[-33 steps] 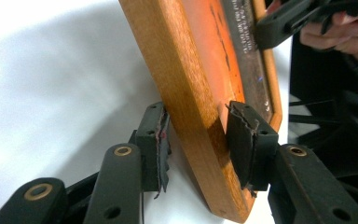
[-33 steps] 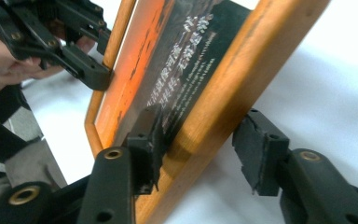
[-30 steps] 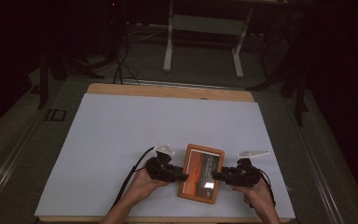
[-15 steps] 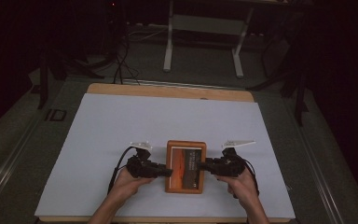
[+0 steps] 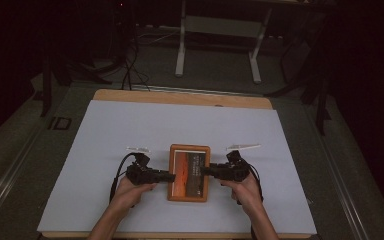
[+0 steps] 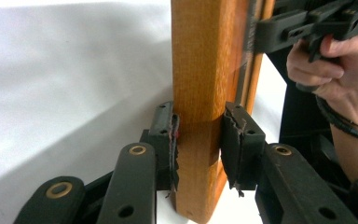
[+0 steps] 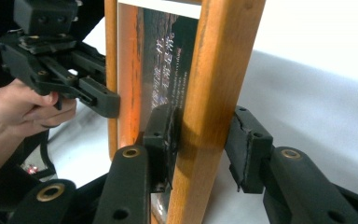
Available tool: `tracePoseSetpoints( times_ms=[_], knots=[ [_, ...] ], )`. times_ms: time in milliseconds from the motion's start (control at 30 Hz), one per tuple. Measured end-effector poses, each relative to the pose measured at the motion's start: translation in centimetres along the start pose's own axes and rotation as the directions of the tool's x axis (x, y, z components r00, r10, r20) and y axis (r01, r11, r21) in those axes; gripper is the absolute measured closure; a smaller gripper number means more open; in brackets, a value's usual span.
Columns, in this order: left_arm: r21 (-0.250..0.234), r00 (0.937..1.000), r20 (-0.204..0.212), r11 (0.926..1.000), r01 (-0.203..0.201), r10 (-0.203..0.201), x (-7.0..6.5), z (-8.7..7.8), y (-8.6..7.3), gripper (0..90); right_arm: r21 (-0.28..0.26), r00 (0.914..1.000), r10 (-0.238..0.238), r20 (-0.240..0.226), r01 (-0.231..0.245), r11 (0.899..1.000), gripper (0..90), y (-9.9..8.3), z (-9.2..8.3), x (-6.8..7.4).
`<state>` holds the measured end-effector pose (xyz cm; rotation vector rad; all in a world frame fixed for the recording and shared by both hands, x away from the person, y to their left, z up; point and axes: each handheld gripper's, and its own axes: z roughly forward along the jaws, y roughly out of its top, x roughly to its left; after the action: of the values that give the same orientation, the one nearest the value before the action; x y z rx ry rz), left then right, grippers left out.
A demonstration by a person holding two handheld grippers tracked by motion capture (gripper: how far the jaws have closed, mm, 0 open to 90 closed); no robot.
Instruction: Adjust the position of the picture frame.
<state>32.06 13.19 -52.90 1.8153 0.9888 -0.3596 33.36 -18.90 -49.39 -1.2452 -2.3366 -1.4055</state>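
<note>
Much of the room beyond the counter (image 5: 130, 130) is dark in the high view, where a pale metal stand (image 5: 220, 45) and some floor cables (image 5: 130, 75) are barely readable. The wooden picture frame (image 5: 189, 172) lies near the counter's near edge, roughly midway between its left and right edges, on the white sheet that covers most of the top. Its picture is a dark orange-and-black print with lines of small pale lettering (too small to read). In both gripper views the frame runs out past the top edge, so its full outline shows in the high view alone.

The left gripper (image 6: 198, 140) is clenched on the frame's left rail, its torn black pads pressed to both faces of the wood. The right gripper (image 7: 205, 140) grasps the opposite rail: one jaw sits against the glass side, and whether the other pad touches the wood I cannot tell, since a slight gap seems to show there. Each gripper view catches the other hand farther off, the right hand (image 6: 331, 60) with a dark band at the wrist, the left hand (image 7: 23, 107) wrapped round its handle. The wood is warm orange-brown with a visible grain.
</note>
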Motion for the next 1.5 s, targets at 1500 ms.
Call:
tracePoseSetpoints(
  times_ms=[1500],
  knots=[
    [-0.069, 0.941, -0.321, 0.9882, -0.137, 0.108, -1.3, -1.8, -0.1, 46.4, 0.022, 0.9526, -0.192, 0.236, 0.192, 0.981, 47.8, -0.5, 0.6, 0.8]
  ],
)
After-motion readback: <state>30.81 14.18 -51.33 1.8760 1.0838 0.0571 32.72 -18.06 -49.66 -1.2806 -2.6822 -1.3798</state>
